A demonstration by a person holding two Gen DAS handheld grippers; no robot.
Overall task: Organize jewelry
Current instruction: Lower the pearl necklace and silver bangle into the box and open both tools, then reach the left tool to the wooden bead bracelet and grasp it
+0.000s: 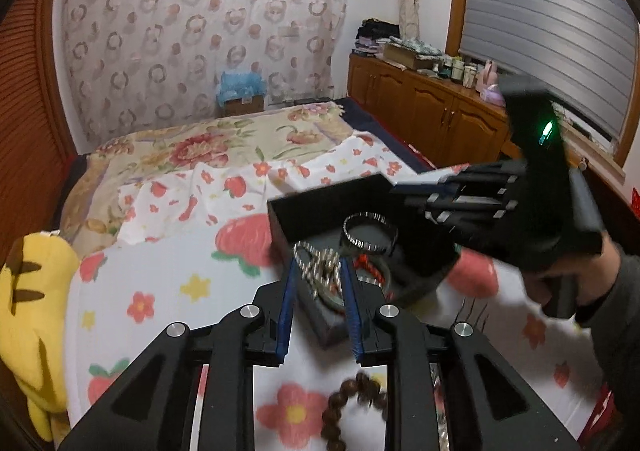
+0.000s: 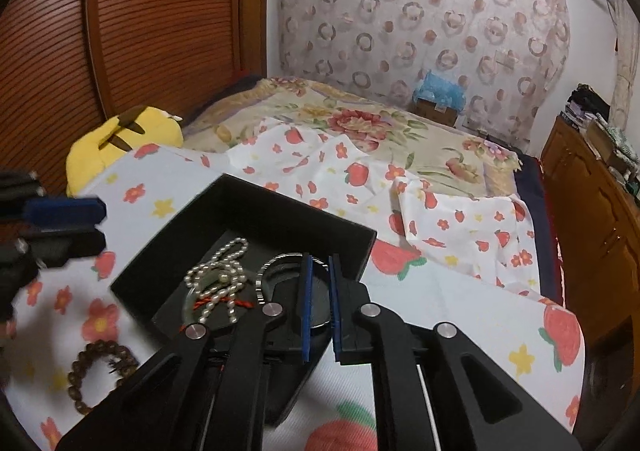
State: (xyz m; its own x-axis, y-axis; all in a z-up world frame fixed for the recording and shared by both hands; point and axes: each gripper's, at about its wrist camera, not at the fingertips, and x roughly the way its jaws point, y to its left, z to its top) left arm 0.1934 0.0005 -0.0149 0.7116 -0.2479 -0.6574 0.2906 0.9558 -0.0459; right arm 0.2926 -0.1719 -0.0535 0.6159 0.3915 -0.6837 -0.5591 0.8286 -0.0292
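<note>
A black open box (image 1: 320,211) (image 2: 248,211) lies on the bed. In it are a pearl necklace (image 2: 224,275) (image 1: 320,271), a silver bangle (image 1: 370,233) (image 2: 264,279), a green jade piece on red cord (image 2: 200,301) and a dark disc (image 2: 318,301). My left gripper (image 1: 319,271) is open, its fingers either side of the pearl necklace in the box. My right gripper (image 2: 320,291) is shut on the box's near wall; in the left wrist view it (image 1: 420,195) grips the far right rim. A brown bead bracelet (image 2: 100,371) (image 1: 352,403) lies on the sheet beside the box.
The bed has a white strawberry-print sheet (image 2: 460,291) and a floral quilt (image 1: 192,147). A yellow plush toy (image 1: 36,311) (image 2: 124,139) lies at the left edge. Wooden cabinets (image 1: 432,111) with clutter stand to the right; a slatted wardrobe (image 2: 140,19) is at left.
</note>
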